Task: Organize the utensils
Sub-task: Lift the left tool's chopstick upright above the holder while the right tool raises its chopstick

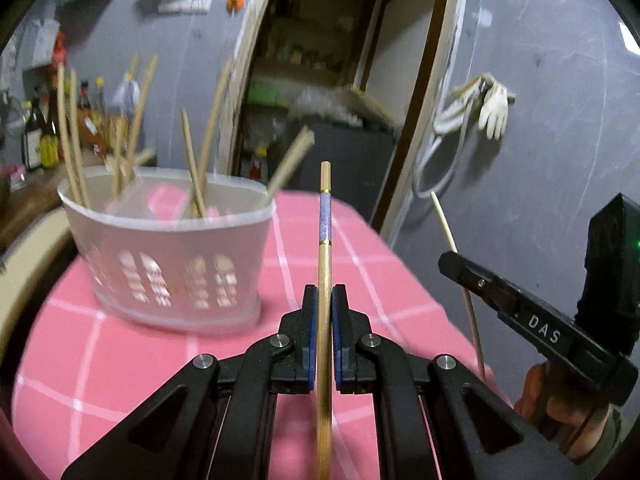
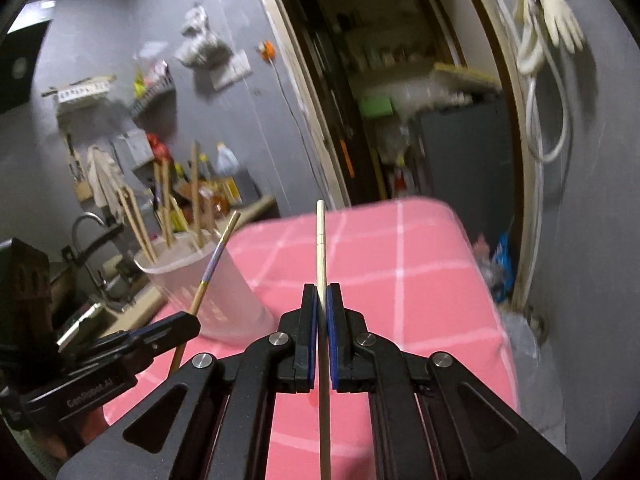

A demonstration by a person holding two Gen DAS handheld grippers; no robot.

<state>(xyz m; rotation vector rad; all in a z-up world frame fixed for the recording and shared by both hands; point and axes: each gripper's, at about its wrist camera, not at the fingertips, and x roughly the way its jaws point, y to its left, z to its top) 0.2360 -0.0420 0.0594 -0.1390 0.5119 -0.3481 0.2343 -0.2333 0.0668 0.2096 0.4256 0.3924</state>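
Observation:
My left gripper (image 1: 324, 292) is shut on a wooden chopstick with a blue-purple band (image 1: 325, 220), which points forward above the pink checked tablecloth (image 1: 120, 360). Ahead to its left stands a white perforated utensil basket (image 1: 172, 256) with several wooden chopsticks leaning in it. My right gripper (image 2: 322, 292) is shut on a plain pale chopstick (image 2: 321, 240). In the left wrist view the right gripper (image 1: 452, 260) sits at the far right with that pale chopstick (image 1: 444, 220) standing up from it. The right wrist view shows the left gripper (image 2: 188, 320) at lower left, the banded chopstick (image 2: 216, 264) slanting toward the basket (image 2: 224, 292).
The table's far edge meets a grey wall with an open doorway (image 1: 332, 80) to a cluttered storeroom. Sauce bottles (image 1: 40, 136) and a sink tap (image 2: 88, 232) sit on a counter to the left. White gloves (image 1: 494, 108) and a hose hang on the right wall.

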